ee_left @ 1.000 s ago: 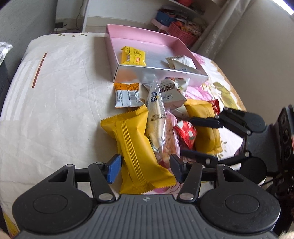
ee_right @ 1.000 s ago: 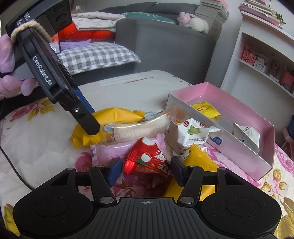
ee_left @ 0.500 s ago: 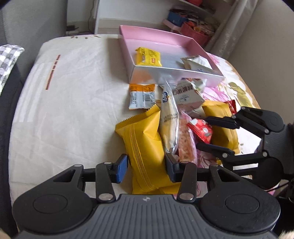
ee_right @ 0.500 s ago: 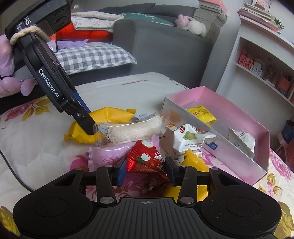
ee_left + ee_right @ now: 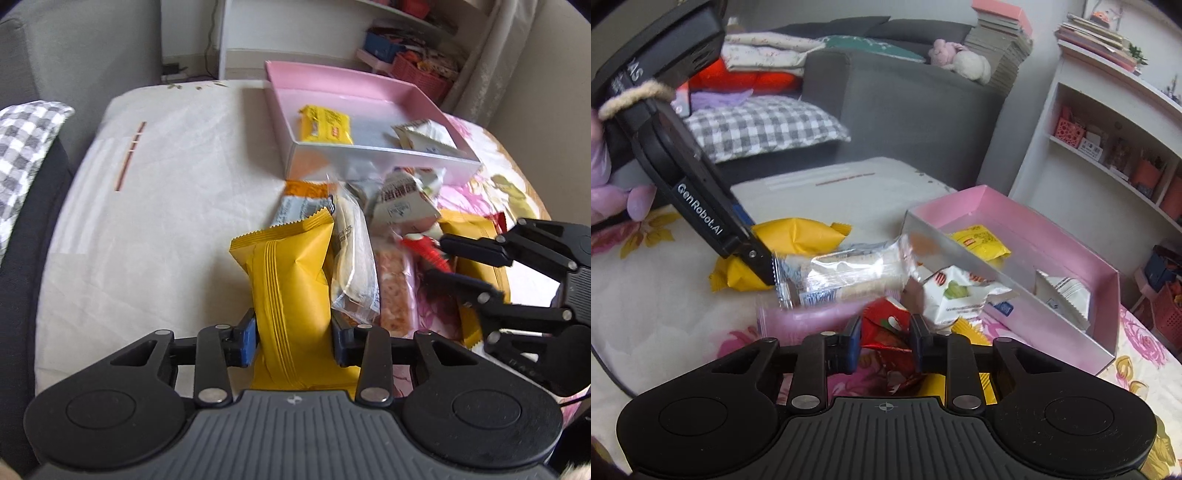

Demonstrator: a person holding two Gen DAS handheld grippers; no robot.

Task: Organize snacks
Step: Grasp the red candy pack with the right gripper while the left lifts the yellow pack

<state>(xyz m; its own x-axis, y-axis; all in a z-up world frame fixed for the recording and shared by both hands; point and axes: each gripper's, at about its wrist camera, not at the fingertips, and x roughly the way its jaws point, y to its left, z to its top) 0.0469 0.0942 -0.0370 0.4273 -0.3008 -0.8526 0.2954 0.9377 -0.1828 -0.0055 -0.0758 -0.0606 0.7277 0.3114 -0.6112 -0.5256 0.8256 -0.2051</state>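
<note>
My left gripper [image 5: 293,341] is shut on a large yellow snack bag [image 5: 291,280], seen also in the right wrist view [image 5: 790,242]. My right gripper [image 5: 884,341] is shut on a small red snack packet [image 5: 886,328], which shows in the left wrist view [image 5: 424,247] between its fingers. A pink box [image 5: 369,92] at the far side of the pile holds a yellow packet [image 5: 325,123] and a white packet [image 5: 424,134]. A clear wrapped cake [image 5: 846,273], a pink packet [image 5: 809,317] and a white-green bag [image 5: 953,291] lie in the pile.
The snacks lie on a cloth-covered table [image 5: 166,206]. A second yellow bag [image 5: 476,251] lies under the right gripper. A grey sofa [image 5: 905,99] with a checked pillow [image 5: 757,129] and a white shelf unit [image 5: 1108,122] stand beyond the table.
Both grippers closed: the left jaws pinched in on the yellow bag, the right jaws on the red packet. Both cameras moved slightly forward toward the pile.
</note>
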